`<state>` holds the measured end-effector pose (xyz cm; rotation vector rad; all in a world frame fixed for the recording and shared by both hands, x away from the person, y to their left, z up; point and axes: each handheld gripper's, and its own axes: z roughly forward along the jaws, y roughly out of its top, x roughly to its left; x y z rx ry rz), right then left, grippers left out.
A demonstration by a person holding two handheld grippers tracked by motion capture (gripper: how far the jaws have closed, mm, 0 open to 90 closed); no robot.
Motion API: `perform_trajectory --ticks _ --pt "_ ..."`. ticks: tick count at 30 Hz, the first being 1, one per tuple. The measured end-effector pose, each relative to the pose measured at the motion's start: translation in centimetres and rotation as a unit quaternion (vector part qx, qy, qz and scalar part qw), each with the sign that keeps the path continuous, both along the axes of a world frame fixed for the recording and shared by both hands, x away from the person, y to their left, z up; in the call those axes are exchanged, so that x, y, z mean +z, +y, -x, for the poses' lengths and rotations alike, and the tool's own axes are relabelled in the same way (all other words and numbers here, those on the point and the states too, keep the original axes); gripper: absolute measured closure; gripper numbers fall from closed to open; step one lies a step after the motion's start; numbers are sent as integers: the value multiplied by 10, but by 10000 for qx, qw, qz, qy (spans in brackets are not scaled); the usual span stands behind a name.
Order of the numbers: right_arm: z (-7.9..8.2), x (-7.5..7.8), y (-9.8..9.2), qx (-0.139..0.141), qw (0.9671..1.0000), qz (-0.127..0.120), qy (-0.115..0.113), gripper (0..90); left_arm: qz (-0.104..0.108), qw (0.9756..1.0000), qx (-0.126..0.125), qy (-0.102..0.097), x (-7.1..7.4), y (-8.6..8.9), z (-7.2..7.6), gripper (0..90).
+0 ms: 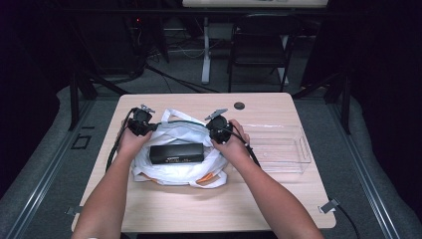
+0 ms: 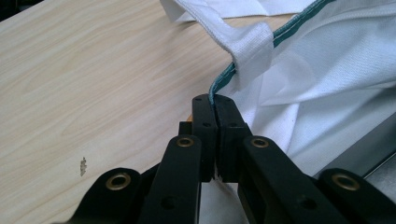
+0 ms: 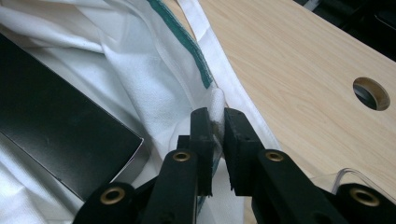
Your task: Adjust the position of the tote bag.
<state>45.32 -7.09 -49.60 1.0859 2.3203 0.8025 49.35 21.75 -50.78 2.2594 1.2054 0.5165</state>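
Both jaw pairs clamped on the green-trimmed rim of a white bag (image 1: 176,149), the left gripper (image 2: 215,105) and right gripper (image 3: 216,116) apparently hold its mouth apart, a black box (image 1: 176,153) lying between them.

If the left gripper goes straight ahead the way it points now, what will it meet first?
The left gripper is already shut on the green-trimmed rim of the white bag. Straight ahead, it would probably meet the bag's white handle strap first, though depth is hard to judge.

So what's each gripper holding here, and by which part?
Both hold the white bag by its green-trimmed rim: left gripper and right gripper, on opposite sides.
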Motion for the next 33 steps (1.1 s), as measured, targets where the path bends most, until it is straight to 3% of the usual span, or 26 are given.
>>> perform_trajectory --ticks 33 --pt "-5 -10 3 -22 9998 153 145 828 -152 9994 28 305 -18 -3 -2 881"
